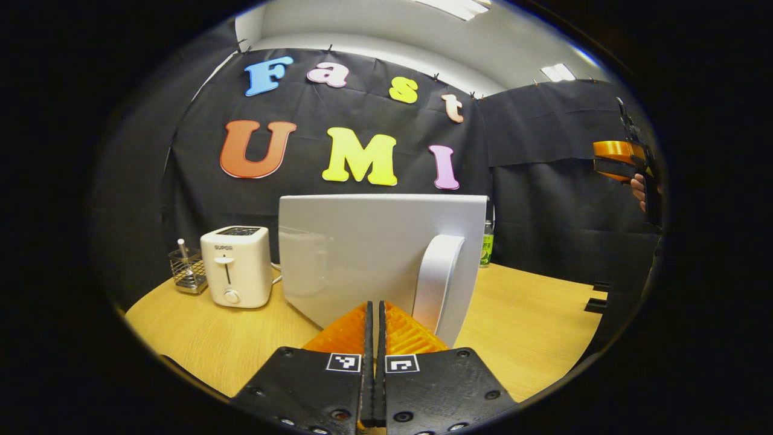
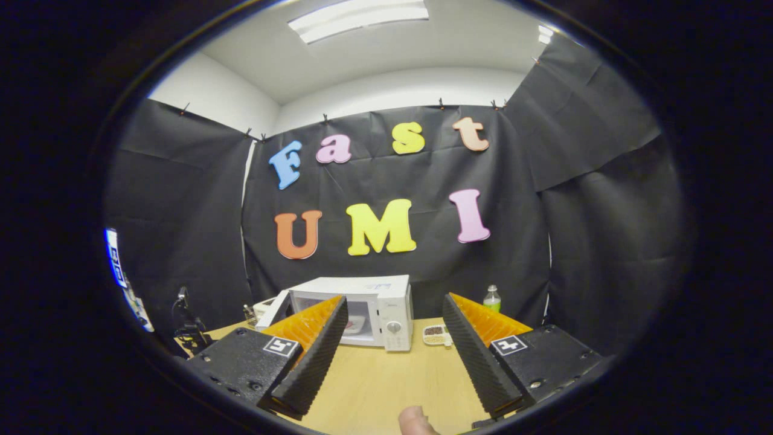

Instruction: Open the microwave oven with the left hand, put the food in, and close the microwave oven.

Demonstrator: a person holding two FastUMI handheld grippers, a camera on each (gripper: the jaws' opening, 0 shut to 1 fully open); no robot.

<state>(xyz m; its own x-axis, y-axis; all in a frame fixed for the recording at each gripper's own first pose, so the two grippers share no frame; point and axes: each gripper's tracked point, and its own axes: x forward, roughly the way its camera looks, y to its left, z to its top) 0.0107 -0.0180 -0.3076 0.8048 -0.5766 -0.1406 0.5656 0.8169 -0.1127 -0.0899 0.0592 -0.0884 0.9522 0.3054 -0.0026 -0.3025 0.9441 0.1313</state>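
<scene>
The white microwave (image 2: 386,302) stands at the back of the wooden table, its door (image 2: 272,311) swung open to the left. Inside it a pale plate (image 2: 353,326) shows faintly. A small white dish of dark food (image 2: 436,335) sits on the table just right of the oven. My right gripper (image 2: 394,302) hangs open well in front of the oven, holding nothing. In the left gripper view the door's outer face (image 1: 362,241) and its white handle (image 1: 438,284) are close ahead. My left gripper (image 1: 375,314) is shut, its tips by the door's lower edge left of the handle.
A white toaster (image 1: 237,266) and a wire basket (image 1: 187,269) stand left of the door. A green bottle (image 2: 492,298) stands behind the oven on the right. A hand holds the other gripper (image 1: 622,160) far right. A fingertip (image 2: 413,423) shows at the bottom edge.
</scene>
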